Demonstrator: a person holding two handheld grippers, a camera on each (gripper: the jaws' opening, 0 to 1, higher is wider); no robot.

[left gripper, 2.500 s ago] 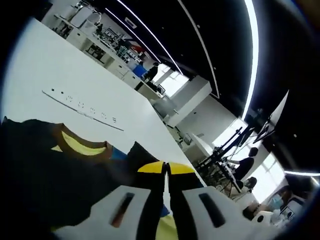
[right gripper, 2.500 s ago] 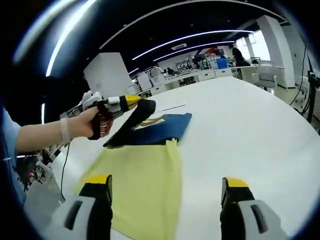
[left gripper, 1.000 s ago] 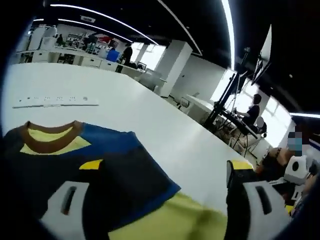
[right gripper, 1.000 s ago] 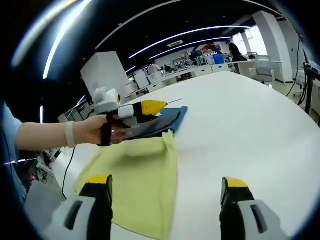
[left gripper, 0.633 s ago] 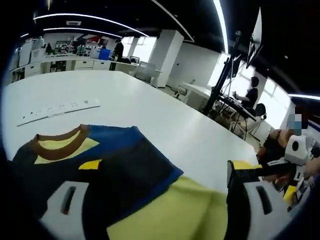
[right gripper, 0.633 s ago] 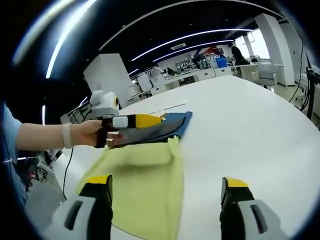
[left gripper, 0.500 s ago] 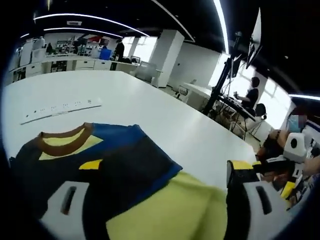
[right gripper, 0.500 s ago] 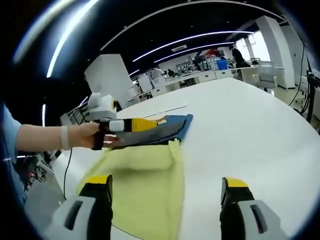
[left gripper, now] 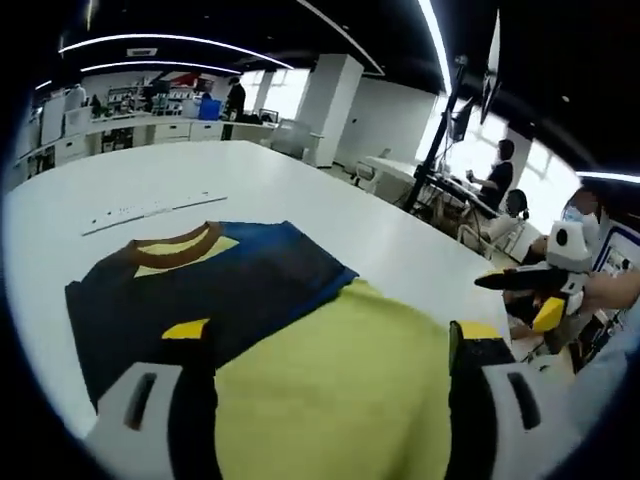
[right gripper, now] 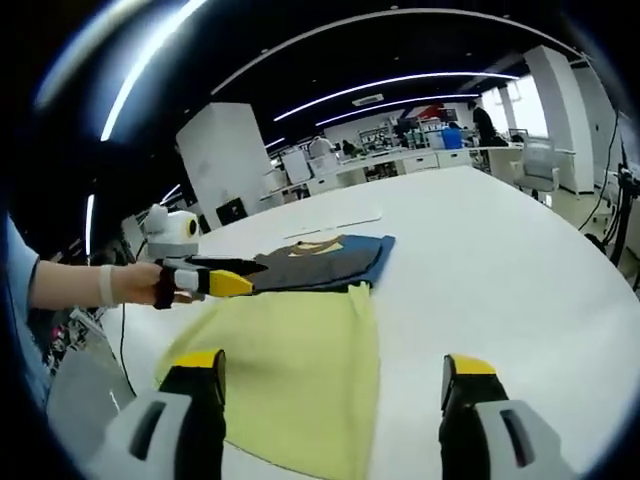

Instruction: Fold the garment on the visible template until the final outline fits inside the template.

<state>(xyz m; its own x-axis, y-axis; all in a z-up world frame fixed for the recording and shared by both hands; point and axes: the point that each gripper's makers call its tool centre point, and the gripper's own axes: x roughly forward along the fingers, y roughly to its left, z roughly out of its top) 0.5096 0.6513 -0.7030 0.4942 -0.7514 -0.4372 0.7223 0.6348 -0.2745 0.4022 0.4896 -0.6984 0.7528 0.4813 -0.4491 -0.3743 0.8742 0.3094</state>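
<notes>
Garment lies flat on the white table, its dark navy upper part with the brown collar folded into a compact block and its yellow-green lower part running from that block toward us. We judge the long axis to run from the collar down along the yellow cloth, so the coming fold would carry the yellow end up toward the collar. Our left gripper hangs over the yellow cloth, jaws spread wide and holding nothing; it is the nearer one. Our right gripper waits at the near yellow edge, jaws likewise wide and empty. We see the left gripper beside the navy block in the right gripper view. We cannot make out the template's outline.
</notes>
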